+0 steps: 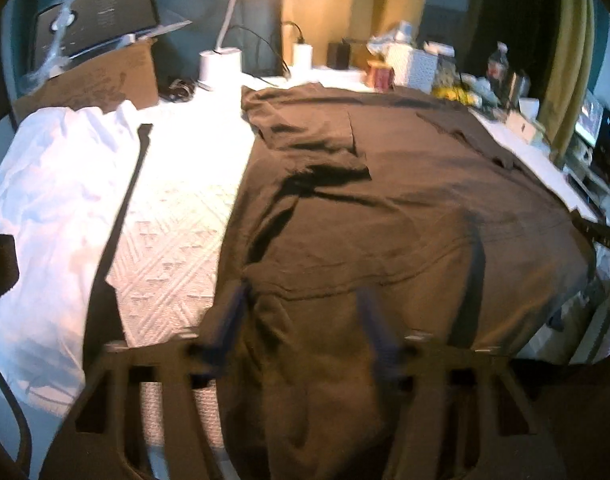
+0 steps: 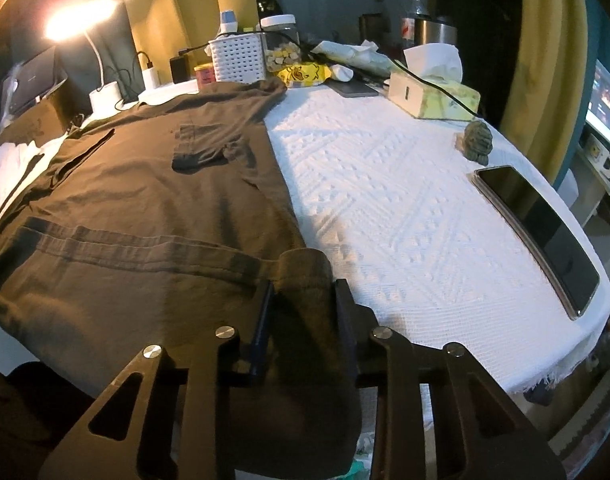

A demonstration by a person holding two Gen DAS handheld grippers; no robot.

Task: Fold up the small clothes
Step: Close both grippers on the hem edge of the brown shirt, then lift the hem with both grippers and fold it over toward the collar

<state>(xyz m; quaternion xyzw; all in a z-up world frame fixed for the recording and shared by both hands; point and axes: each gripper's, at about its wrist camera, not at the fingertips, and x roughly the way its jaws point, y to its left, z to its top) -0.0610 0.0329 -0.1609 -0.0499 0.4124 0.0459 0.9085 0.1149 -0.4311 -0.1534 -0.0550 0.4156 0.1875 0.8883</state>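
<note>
A dark brown T-shirt [image 1: 385,200] lies spread flat on the white textured tablecloth [image 1: 177,208], its hem toward me and its sleeves at the far end. In the left wrist view, my left gripper [image 1: 303,320] is at the hem's left part. Bunched fabric fills the gap between its blurred fingers. In the right wrist view the same shirt [image 2: 145,180] covers the left half of the table. My right gripper [image 2: 305,304] is shut on the hem's right corner, and a roll of cloth stands pinched between its pads.
A white garment [image 1: 45,200] lies heaped at the left. A phone [image 2: 545,232] and a small green figure [image 2: 479,140] rest on the tablecloth [image 2: 405,200] to the right. Along the back stand a lit lamp [image 1: 221,64], a cardboard box [image 1: 105,76], a white basket [image 2: 237,58] and a tissue box [image 2: 433,92].
</note>
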